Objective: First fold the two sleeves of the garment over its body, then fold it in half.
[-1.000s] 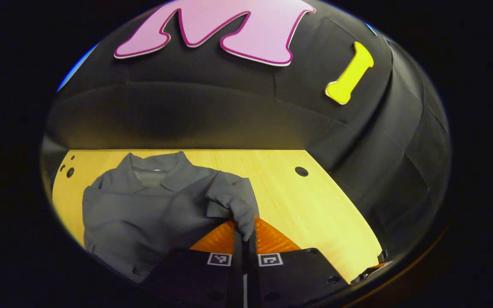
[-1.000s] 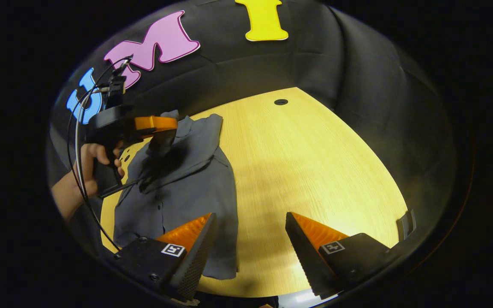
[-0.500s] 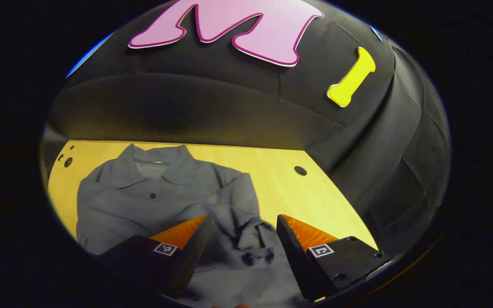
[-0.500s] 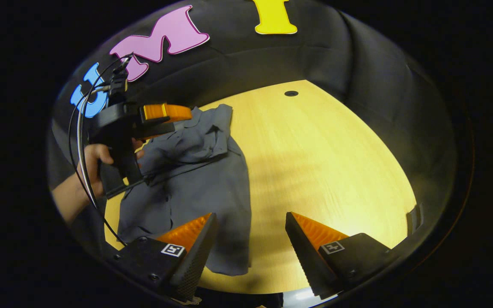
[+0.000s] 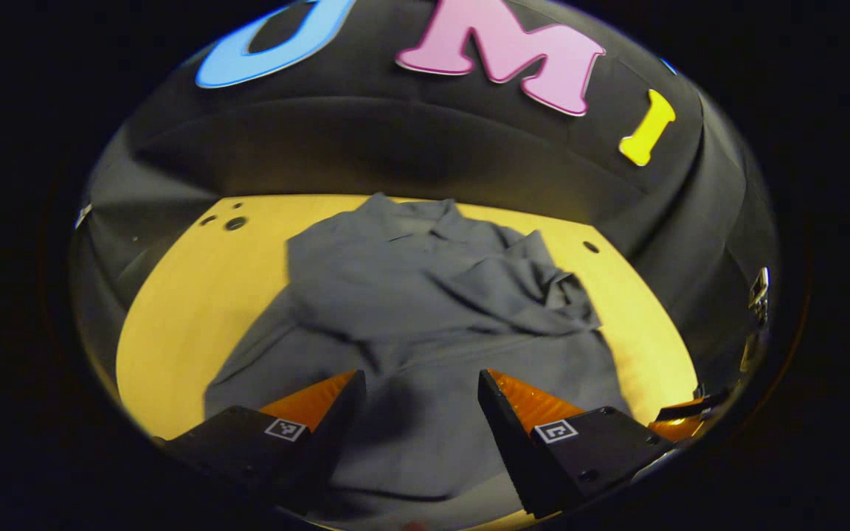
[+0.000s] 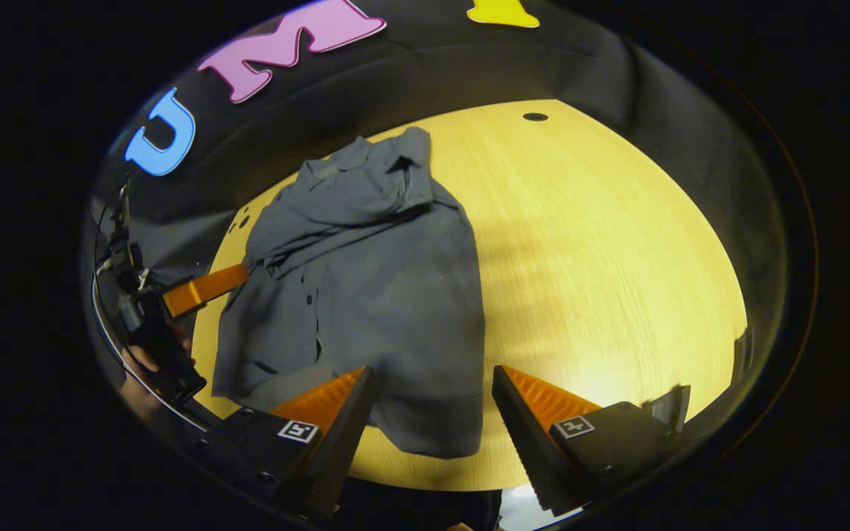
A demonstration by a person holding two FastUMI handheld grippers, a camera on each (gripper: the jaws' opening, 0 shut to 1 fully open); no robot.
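A grey collared shirt (image 5: 425, 310) lies flat on the wooden table (image 5: 196, 295), collar toward the far wall. Both sleeves lie bunched across its chest. In the left gripper view my left gripper (image 5: 417, 413) is open above the shirt's lower body, with nothing between its fingers. In the right gripper view the same shirt (image 6: 373, 287) stretches from the far wall toward me, and my right gripper (image 6: 432, 413) stands open over its hem. The left gripper (image 6: 196, 289) also appears at the left of the right gripper view, held by a hand (image 6: 141, 365) beside the shirt.
The table top (image 6: 602, 258) stretches bare to the right of the shirt, with a small round hole (image 6: 535, 116) near the back. Several small holes (image 5: 229, 221) mark the far left corner. Black cloth walls close the booth on all sides.
My left gripper opened and let go of the sleeve, which dropped onto the chest. It then drew back toward the near left of the shirt. The right gripper stayed open and shifted slightly.
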